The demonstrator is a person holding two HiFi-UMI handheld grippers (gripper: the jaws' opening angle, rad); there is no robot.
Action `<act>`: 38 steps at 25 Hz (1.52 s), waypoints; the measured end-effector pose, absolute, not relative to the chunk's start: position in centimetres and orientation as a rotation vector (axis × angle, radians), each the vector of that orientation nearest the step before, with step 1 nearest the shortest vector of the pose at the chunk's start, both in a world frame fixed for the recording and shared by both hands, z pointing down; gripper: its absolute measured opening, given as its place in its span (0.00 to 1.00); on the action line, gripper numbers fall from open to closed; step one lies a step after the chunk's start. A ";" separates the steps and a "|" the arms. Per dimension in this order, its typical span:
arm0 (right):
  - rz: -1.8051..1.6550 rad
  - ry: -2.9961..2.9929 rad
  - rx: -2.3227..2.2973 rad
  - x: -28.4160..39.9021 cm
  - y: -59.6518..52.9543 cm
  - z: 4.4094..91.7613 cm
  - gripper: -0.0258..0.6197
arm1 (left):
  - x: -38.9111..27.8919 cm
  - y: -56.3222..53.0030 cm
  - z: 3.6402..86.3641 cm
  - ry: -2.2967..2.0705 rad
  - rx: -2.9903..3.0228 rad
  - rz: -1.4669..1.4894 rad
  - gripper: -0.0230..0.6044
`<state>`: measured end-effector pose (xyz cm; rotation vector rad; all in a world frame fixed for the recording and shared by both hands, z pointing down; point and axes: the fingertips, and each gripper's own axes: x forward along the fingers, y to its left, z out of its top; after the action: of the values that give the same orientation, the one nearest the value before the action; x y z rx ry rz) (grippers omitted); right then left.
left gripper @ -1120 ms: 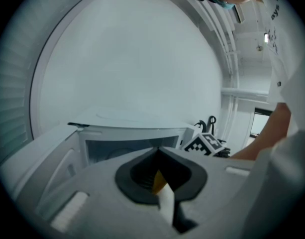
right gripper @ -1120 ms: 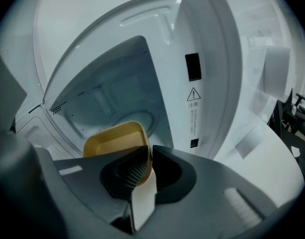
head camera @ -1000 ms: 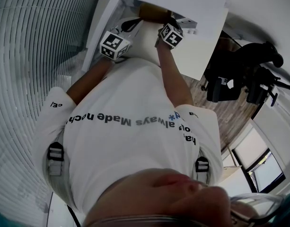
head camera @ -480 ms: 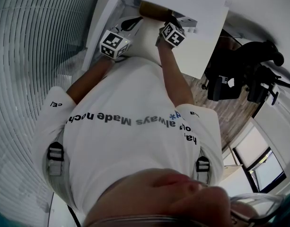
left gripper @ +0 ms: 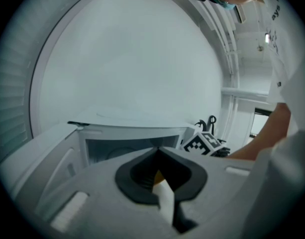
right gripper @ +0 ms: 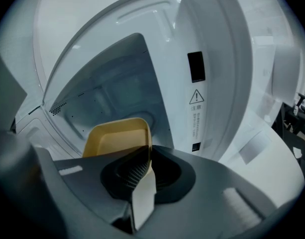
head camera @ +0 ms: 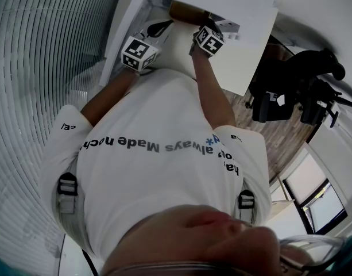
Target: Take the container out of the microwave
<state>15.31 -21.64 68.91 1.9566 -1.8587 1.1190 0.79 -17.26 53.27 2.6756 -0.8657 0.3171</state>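
The shallow yellow plastic container point(right gripper: 117, 136) sits upright, seemingly just inside the mouth of the open white microwave point(right gripper: 112, 91).

Yellow container point(right gripper: 117, 138): smooth matt plastic. Microwave cavity point(right gripper: 112, 96): glossy white finish. Floor point(head camera: 267, 142): wood planks. T-shirt point(head camera: 153, 171): white cloth.

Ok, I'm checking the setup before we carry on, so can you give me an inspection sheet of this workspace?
Surface: white microwave, door swung open; what it stands on is not visible.
Job's things: yellow container at the mouth of the oven cavity; it looks empty.
Clutter: nothing seen.
Grippers: right tongs shut on the container's rim; left tongs closed with a yellow sliver between them, apparently the same container.
Cables: nothing seen.
Surroundings: wood floor, black stand with gear on it, ribbed white wall.
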 end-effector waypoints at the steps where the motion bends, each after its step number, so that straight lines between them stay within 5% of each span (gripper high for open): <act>1: 1.116 -1.854 1.955 15.3 -21.7 69.1 0.08 | 0.7 -17.3 53.3 -0.867 2.676 0.318 0.04; 38: 1.173 -1.912 1.881 16.5 -17.9 67.4 0.06 | 1.8 -16.5 53.2 -0.826 2.687 0.317 0.04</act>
<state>16.45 -17.91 67.44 1.8805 -1.9116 1.1731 1.77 -16.46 53.21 2.6868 -0.8256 0.3174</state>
